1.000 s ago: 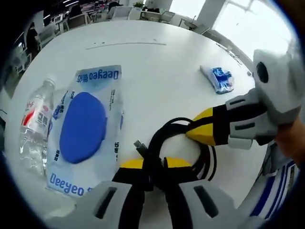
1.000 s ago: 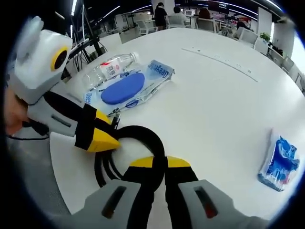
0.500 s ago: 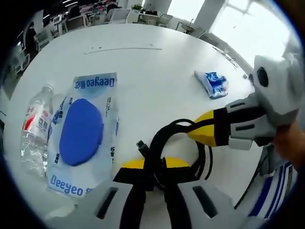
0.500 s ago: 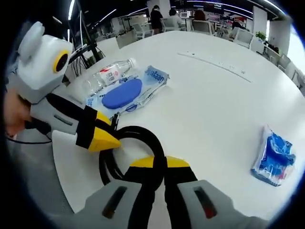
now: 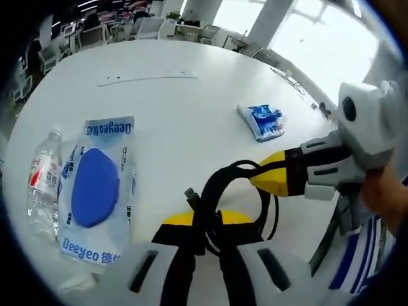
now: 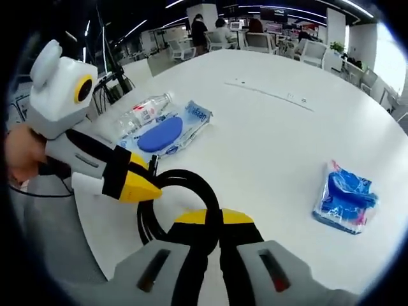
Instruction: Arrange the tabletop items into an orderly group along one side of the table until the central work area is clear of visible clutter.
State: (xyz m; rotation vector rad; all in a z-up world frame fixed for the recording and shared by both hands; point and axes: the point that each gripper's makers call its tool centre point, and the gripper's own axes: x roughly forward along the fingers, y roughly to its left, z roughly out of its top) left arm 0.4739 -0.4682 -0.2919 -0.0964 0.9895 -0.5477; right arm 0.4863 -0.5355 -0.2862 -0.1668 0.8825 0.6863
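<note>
Lying on white table [image 5: 191, 121]: bottle [image 5: 42, 188] and wipes pack [image 5: 95, 188] side by side, long axes parallel, bottle cap pointing away; blue packet [image 5: 262, 121] well apart. Both clamping coiled black cable [image 6: 191, 191] at table edge: left gripper [image 5: 205, 220], right gripper [image 6: 213, 217].

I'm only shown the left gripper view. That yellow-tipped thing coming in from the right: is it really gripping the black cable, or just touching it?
Observer: Gripping. In the right gripper view, the right gripper has its jaws closed on the black cable.
Visitor: What holds up the gripper my camera rides on?
Observer: A hand grasps the white body of the left gripper from behind.
Visitor: Is anyone else in the room?
Observer: Yes, several people are at desks beyond the far end of the table.
</note>
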